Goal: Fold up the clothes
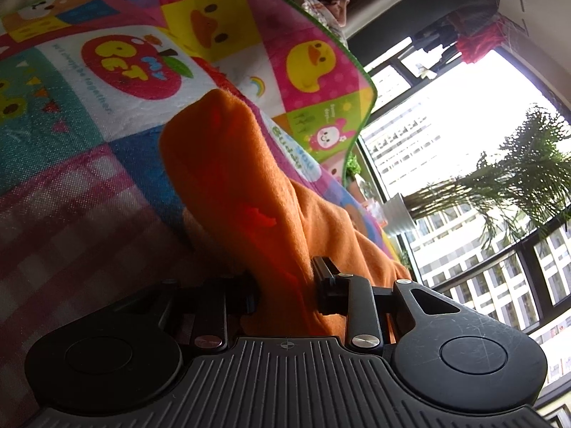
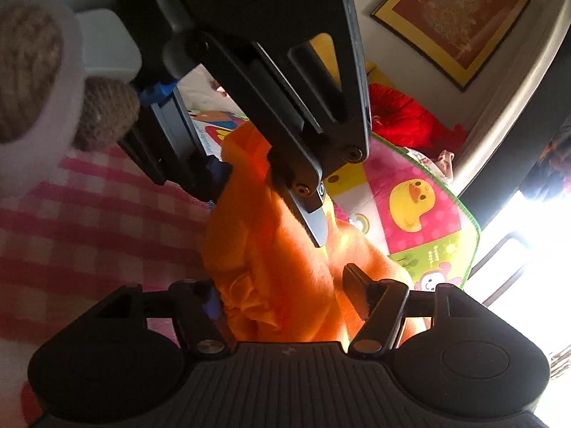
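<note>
Left wrist: left gripper [image 1: 285, 285] jaws clamp orange garment [image 1: 228, 178]; right gripper [image 2: 285, 292] jaws apart.

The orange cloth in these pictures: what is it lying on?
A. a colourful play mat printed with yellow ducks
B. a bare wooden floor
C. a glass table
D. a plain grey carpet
A: the orange cloth rests on a bright patchwork play mat printed with yellow duck faces, an apple and a rainbow.

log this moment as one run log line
step: fold | left gripper: shut on orange garment | right gripper: open around it | surface: play mat
</note>
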Demonstrator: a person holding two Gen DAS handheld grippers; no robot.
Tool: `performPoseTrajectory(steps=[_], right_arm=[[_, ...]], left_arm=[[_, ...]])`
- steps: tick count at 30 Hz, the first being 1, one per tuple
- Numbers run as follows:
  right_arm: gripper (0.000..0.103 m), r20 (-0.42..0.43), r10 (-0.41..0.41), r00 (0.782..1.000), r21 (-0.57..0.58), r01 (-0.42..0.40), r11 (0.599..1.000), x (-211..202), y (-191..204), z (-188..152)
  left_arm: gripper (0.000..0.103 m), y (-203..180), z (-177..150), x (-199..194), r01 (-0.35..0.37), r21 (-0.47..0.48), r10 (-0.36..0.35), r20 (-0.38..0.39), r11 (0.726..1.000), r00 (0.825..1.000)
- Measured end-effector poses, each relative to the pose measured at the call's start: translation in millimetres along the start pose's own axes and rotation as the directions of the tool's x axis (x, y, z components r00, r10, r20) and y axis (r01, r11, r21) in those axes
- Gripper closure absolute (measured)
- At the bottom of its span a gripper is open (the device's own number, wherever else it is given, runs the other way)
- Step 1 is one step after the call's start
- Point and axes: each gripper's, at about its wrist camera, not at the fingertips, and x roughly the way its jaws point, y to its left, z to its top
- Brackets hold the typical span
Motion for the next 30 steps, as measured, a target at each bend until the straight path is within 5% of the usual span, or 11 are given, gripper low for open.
performPoseTrajectory(steps=[7, 21, 26, 30], right_arm=[[0.035, 0.000, -0.005, 1.000, -0.013, 0.005, 1.000, 2.8, -0.2, -2.1], [0.051, -0.006, 0.025, 1.000, -0.008, -0.025, 1.000, -1.1, 0.2, -5.4], [0.056, 0.001, 0.028, 1.000, 0.014, -0.028, 1.000, -3.0, -2.6, -6.4], [0.059, 0.006, 0.038, 0.999, 0.065, -0.039, 0.997, -7.2, -8.9, -8.3]], left_arm=[[0.072, 0.8, -0.1, 0.8, -0.001, 0.000, 0.001, -0.005, 1.000, 1.000], [0.063, 0.7, -4.1, 0.2, -0.020, 0.002, 0.020, -0.011, 1.000, 1.000], [0.032, -11.5, -6.4, -5.3, -0.042, 0.063, 0.041, 0.015, 0.997, 0.999], [0.025, -26.8, -7.1, -12.3, -0.053, 0.124, 0.048, 0.041, 0.991, 0.998]])
